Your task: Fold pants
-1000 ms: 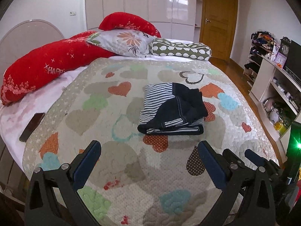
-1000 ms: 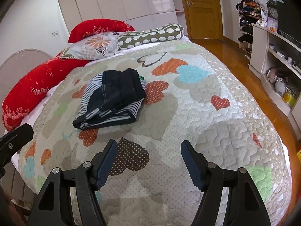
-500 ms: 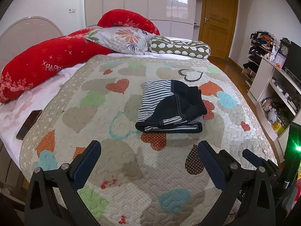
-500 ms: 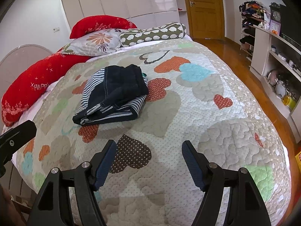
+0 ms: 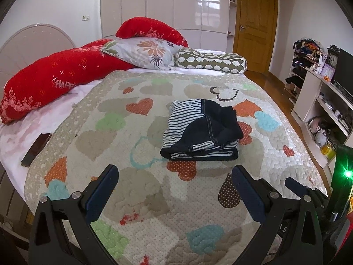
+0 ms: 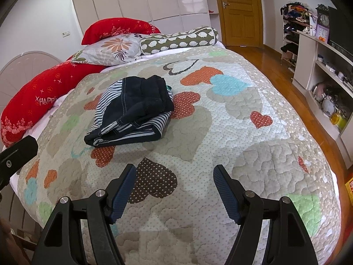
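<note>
With the pants [image 5: 201, 130] folded on the quilt [image 5: 136, 196], both grippers, left [image 5: 174, 187] and right [image 6: 174, 190], hang wide open and empty, well short of them; withdrawal should avoid snagging the stack.

shelf items [image 5: 326, 130] too small, phone [image 5: 36, 149] blurred

A heart-patterned quilt [image 5: 136, 198] covered the bed. At its head lay red pillows [image 5: 55, 81], a floral pillow [image 5: 143, 53] and a spotted bolster [image 5: 211, 60]. A phone [image 5: 36, 146] rested on the white sheet [image 5: 15, 137] beside the quilt. Shelves [image 6: 326, 66] stood near the wooden door [image 6: 239, 13].
</note>
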A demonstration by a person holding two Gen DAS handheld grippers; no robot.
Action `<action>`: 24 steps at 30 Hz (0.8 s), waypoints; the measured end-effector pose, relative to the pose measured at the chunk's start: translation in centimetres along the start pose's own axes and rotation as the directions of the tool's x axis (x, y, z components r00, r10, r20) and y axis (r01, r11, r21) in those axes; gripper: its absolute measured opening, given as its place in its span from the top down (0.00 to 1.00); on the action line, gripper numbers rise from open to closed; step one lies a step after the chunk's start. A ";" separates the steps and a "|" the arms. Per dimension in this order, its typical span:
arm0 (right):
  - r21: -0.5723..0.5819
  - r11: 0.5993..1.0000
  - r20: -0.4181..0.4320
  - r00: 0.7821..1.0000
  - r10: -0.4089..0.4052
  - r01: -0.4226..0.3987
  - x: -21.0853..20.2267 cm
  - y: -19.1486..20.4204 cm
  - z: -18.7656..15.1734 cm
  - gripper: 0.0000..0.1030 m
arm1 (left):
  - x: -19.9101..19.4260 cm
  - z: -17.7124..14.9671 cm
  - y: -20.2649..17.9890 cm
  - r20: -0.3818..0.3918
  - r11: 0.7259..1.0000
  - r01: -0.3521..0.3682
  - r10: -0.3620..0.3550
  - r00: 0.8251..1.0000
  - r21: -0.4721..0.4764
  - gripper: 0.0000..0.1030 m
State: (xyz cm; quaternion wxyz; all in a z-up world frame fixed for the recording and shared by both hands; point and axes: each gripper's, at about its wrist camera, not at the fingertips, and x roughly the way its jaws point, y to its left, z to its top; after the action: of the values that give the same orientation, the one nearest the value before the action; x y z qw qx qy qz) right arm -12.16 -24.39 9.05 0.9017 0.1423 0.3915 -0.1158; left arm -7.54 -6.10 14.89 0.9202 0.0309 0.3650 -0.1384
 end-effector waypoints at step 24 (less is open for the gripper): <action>-0.009 0.999 -0.019 0.999 -0.033 0.033 0.5 0.4 0.1 0.26 | 1.3 -0.3 1.5 -0.049 0.997 0.054 -0.057 0.997 -0.060 0.01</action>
State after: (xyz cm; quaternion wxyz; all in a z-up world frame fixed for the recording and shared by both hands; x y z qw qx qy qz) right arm -11.58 -24.07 8.81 0.8965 0.1328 0.4030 -0.1276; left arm -6.43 -4.93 13.70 0.9070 -0.0026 0.3926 -0.1523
